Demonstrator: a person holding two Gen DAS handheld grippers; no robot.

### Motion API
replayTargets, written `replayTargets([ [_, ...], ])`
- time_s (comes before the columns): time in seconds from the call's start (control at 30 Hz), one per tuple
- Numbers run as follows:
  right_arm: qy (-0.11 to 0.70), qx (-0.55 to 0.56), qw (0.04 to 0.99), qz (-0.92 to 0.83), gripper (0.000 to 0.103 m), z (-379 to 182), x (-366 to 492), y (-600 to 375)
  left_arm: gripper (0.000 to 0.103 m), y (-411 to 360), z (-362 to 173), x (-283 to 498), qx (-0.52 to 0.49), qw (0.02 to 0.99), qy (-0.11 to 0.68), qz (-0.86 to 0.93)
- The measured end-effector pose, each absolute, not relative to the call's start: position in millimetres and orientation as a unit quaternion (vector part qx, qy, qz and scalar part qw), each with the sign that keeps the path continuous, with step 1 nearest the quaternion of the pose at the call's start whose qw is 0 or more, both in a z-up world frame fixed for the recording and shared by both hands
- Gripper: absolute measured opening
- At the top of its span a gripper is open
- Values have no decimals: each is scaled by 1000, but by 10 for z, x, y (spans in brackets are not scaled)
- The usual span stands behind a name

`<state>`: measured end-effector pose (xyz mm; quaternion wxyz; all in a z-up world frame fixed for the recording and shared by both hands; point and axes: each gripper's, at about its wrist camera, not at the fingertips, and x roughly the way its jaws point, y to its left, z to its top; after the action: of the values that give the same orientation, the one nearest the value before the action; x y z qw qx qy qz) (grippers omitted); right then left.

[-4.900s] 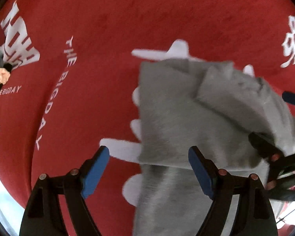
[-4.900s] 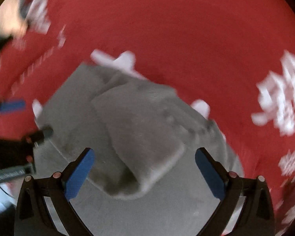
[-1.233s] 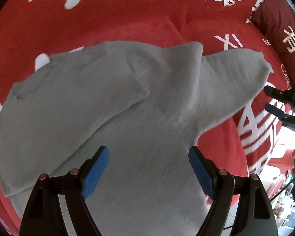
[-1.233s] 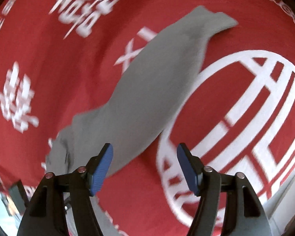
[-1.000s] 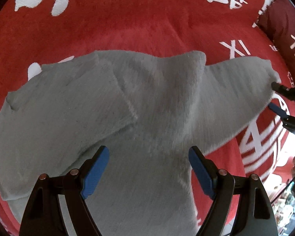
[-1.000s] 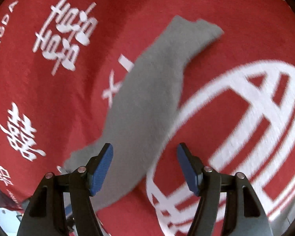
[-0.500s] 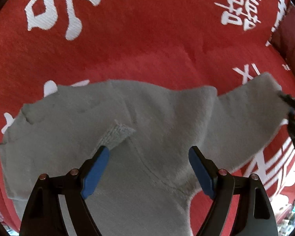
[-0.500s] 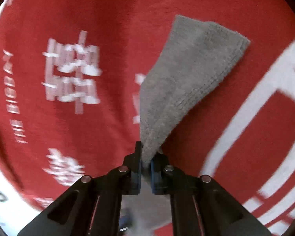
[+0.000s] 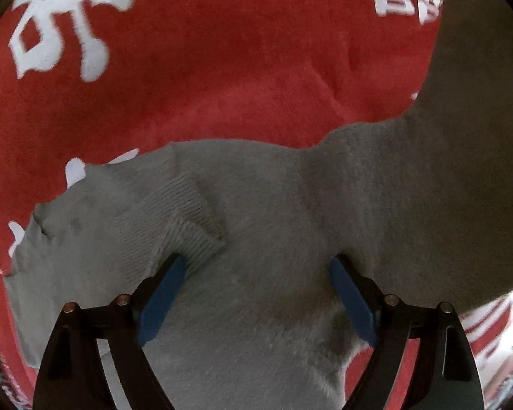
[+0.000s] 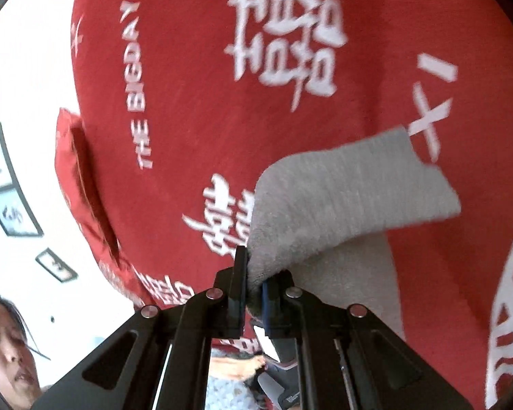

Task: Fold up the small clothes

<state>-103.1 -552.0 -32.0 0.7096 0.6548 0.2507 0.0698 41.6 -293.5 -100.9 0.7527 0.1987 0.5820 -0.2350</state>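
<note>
Pinching grey sweater (image 10: pixel 342 198) sleeve, right tool (image 10: pixel 254 287); left tool (image 9: pixel 256 294) wide.

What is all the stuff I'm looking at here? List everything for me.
grey sweater: one, grey knit, spread on the red cover; ribbed cuff folded onto its body.
sleeve: one, grey, lifted off the cover.
red cover: one, red with white lettering, under the sweater.
red cushion: one, at the cover's edge.
framed pictures: several, dark frames, on the white wall.
person's face: one, bottom left of the right view.
left tongs: open, blue pads, over the sweater's body.
right tongs: shut on the sleeve.
</note>
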Motion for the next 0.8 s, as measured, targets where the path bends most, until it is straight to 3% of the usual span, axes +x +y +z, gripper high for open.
replayTargets([
  [0.2,320,563,754,111,8,-14,-574,-4851,87,-2106,-524,503,141,795,546,-225],
  [0.37,395,467,776,152,10,23,-58,-3936,87,-1056,-549,706,106,804,569,-137],
  [0.67,583,318,730,161,11,-979,472,-2138,87,350,-920,796,72,788,611,-22],
  [0.73,626,293,710,133,20,-1221,457,-1988,87,493,-1081,802,72,776,627,-17],
  [0.77,638,290,703,123,40,-1288,428,-1950,87,554,-1156,787,68,771,633,-18],
  [0.8,630,303,705,123,44,-1280,398,-1946,88,659,-1165,785,64,774,630,-23],
])
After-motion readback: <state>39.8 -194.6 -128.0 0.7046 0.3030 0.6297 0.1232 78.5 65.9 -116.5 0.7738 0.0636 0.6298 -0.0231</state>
